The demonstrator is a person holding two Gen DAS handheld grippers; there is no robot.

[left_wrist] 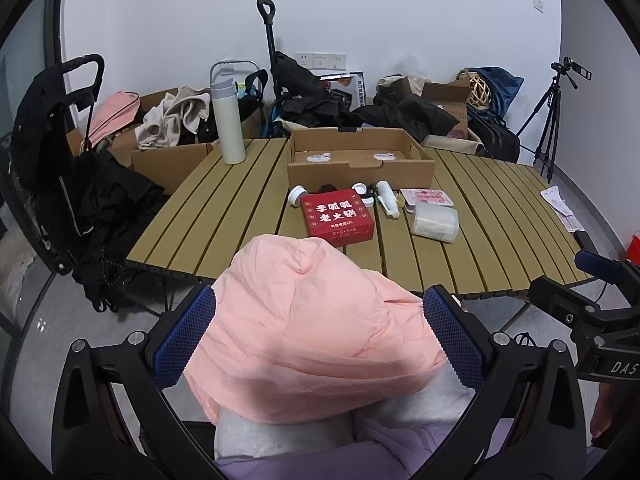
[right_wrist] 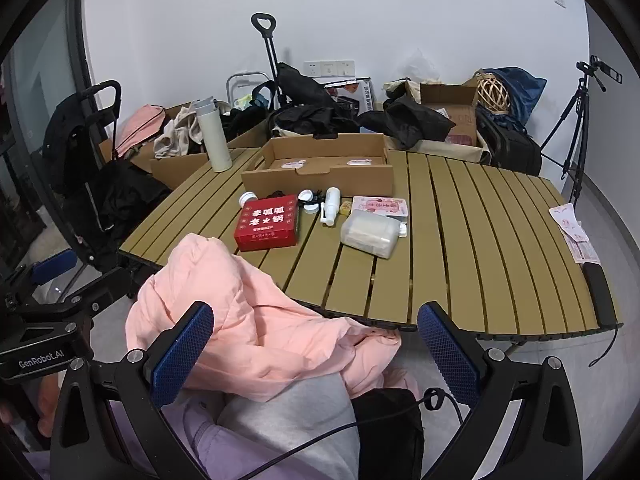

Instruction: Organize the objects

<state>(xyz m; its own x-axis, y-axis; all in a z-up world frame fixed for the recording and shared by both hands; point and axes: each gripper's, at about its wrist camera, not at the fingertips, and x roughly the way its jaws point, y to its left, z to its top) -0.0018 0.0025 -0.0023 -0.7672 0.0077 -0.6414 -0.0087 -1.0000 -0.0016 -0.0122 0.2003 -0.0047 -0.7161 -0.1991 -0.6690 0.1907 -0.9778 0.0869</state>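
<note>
While the pink padded jacket lies bunched on the person's lap, just short of the table's near edge, the left gripper has its blue-padded fingers spread wide on either side of the bundle, whether pressing it I cannot tell; the right gripper hangs open, its left pad over the jacket's edge and its right pad clear of the fabric; beyond them the slatted folding table carries a red box with white Chinese lettering, with a clear plastic box to its right and a small white spray bottle between them; farther back sits an open shallow cardboard tray; a white thermos flask stands upright at the far left corner; bags and clothes are piled against the wall behind.
</note>
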